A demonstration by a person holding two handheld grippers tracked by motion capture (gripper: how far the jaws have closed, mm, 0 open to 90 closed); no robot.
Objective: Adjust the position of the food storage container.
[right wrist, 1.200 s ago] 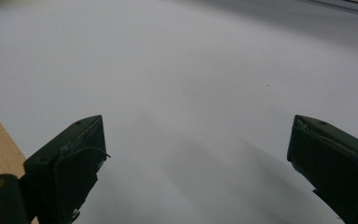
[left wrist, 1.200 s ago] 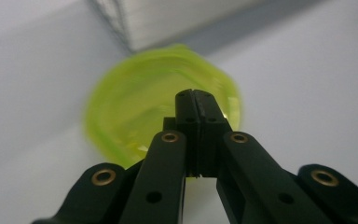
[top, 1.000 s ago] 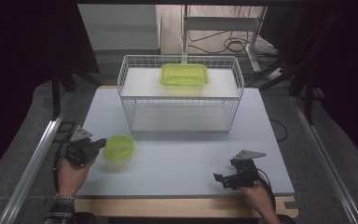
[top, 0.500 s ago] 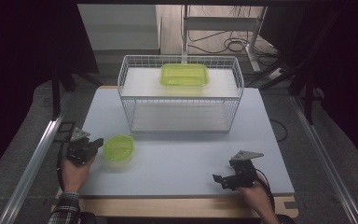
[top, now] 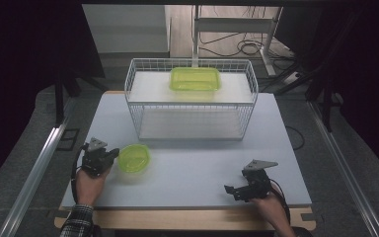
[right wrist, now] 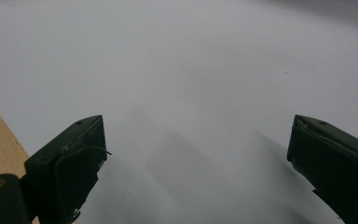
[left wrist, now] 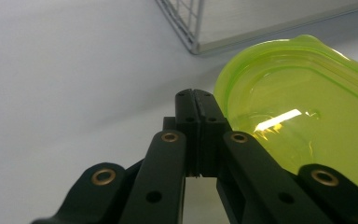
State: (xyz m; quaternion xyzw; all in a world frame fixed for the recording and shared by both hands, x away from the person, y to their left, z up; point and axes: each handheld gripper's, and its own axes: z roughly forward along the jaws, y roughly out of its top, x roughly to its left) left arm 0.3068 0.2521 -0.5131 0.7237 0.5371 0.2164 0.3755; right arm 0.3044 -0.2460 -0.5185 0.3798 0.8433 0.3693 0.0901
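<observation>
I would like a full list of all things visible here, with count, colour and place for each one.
Round lid: one, yellow-green, on the table front left, its rim at the left tool's tips.
Rectangular container: one, yellow-green, on top of the wire basket.
Wire basket: one, white, at the table's far middle.
Table: one, pale grey top with a wooden front edge.
Left tool: one, black, shut, beside the lid.
Right tool: one, black, open, front right over bare table.
Hands: two, at the bottom edge.

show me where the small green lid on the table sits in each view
High view: green lid, lower left, beside the left tongs.
Left gripper view: right half, against the shut tongs.
Right gripper view: not in it.
Shared landmark: wire basket, corner at top.
</observation>
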